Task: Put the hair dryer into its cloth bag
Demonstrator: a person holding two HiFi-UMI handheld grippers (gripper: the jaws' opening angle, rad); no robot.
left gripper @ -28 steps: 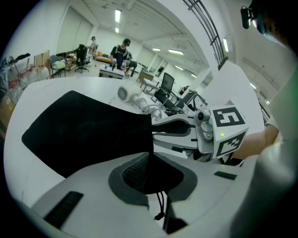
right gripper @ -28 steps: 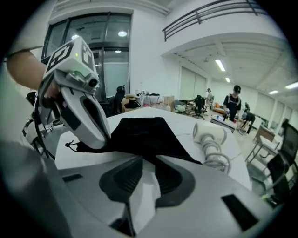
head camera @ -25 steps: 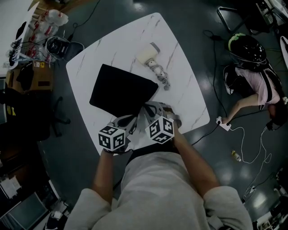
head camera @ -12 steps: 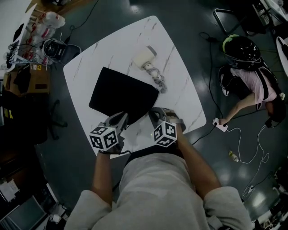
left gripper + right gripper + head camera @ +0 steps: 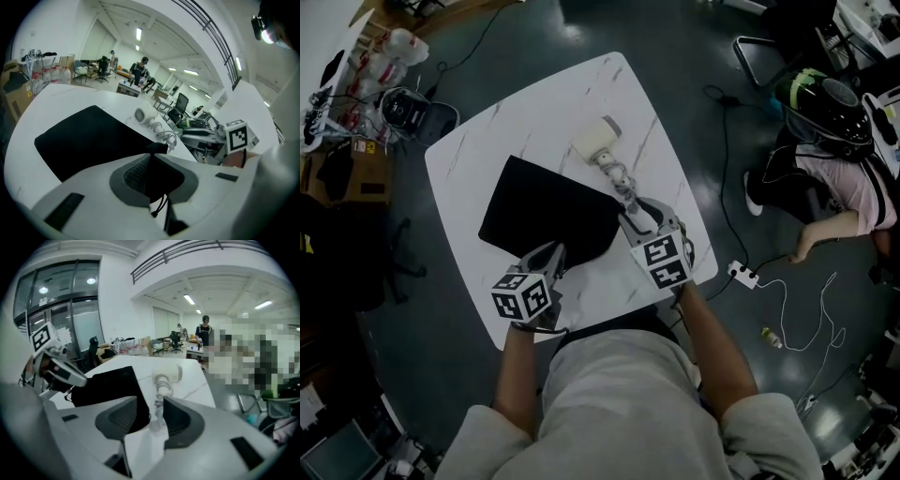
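The black cloth bag (image 5: 546,208) lies flat on the white marble table (image 5: 506,112). Beyond its right corner lies the white hair dryer (image 5: 598,141), its coiled cord (image 5: 622,183) trailing toward me. My left gripper (image 5: 557,253) is shut on the bag's near edge; in the left gripper view black cloth (image 5: 157,176) fills the jaws and a drawstring hangs below. My right gripper (image 5: 635,216) is just right of the bag, over the cord's near end. Its jaws are opening, and the cord's end (image 5: 158,414) shows in the gap, untouched by the pads.
A person (image 5: 839,178) sits on the floor at the right beside a dark helmet (image 5: 825,101). A power strip (image 5: 741,274) and cables lie on the floor by the table's right corner. Boxes and clutter (image 5: 356,122) stand at the left.
My right gripper has left the bag's near edge, swung right and away toward the cord, and opened. The left gripper keeps its hold on the bag and has shifted only slightly.
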